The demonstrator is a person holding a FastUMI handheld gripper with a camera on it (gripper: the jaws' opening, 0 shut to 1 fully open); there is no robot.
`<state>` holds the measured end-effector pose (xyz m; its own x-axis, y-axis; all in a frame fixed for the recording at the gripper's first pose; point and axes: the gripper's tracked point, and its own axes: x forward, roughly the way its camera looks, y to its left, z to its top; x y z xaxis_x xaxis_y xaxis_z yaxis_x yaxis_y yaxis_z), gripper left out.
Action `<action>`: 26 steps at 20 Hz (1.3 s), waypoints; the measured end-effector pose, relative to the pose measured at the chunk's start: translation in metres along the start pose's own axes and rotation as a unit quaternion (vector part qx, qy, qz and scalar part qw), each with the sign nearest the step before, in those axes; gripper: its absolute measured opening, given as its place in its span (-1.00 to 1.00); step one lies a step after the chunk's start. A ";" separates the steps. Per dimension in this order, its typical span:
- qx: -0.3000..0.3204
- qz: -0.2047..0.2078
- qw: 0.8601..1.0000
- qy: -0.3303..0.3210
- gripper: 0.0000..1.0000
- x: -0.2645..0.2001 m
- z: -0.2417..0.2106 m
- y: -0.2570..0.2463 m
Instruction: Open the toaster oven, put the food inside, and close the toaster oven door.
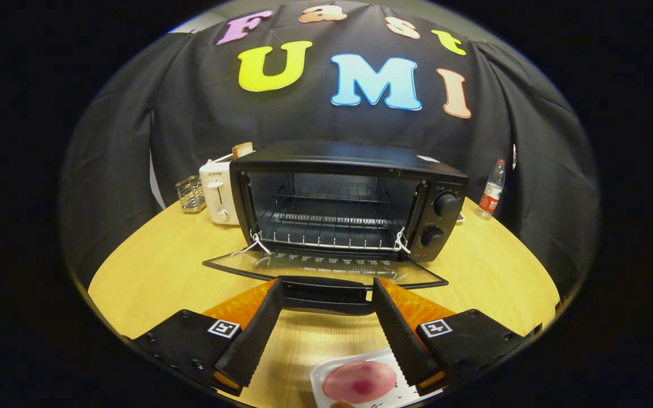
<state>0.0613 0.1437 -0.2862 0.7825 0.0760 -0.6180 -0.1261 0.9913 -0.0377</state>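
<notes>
One wooden table [151,272] – toaster oven [349,198] open, tongs [326,286] spread wide, empty – black cloth wall [134,141].

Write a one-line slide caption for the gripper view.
Open gripper at the handle of the lowered toaster oven door; food on a white tray waits on the table below.

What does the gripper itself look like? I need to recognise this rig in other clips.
The gripper has two long, flat, tapering fingers with finely ribbed inner faces. Each sits on a black block fixed with screws, carrying a square black-and-white marker tag, with orange panels behind.
</notes>
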 end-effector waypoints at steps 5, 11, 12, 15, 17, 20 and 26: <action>0.014 0.048 0.997 0.053 0.99 -0.020 -0.023 0.004; 0.037 0.105 0.989 0.098 0.99 -0.065 -0.025 -0.006; 0.049 0.122 0.985 0.109 0.99 -0.070 -0.024 -0.008; 0.072 0.147 0.977 0.138 0.99 -0.078 -0.018 -0.026; 0.073 0.148 0.973 0.163 0.99 -0.082 -0.018 -0.047; 0.073 0.158 0.962 0.210 0.99 -0.087 -0.023 -0.079; 0.124 0.189 0.918 0.326 0.94 -0.080 -0.056 -0.119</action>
<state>-0.0200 0.0137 -0.2764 0.1700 0.4192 -0.8918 -0.1073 0.9075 0.4061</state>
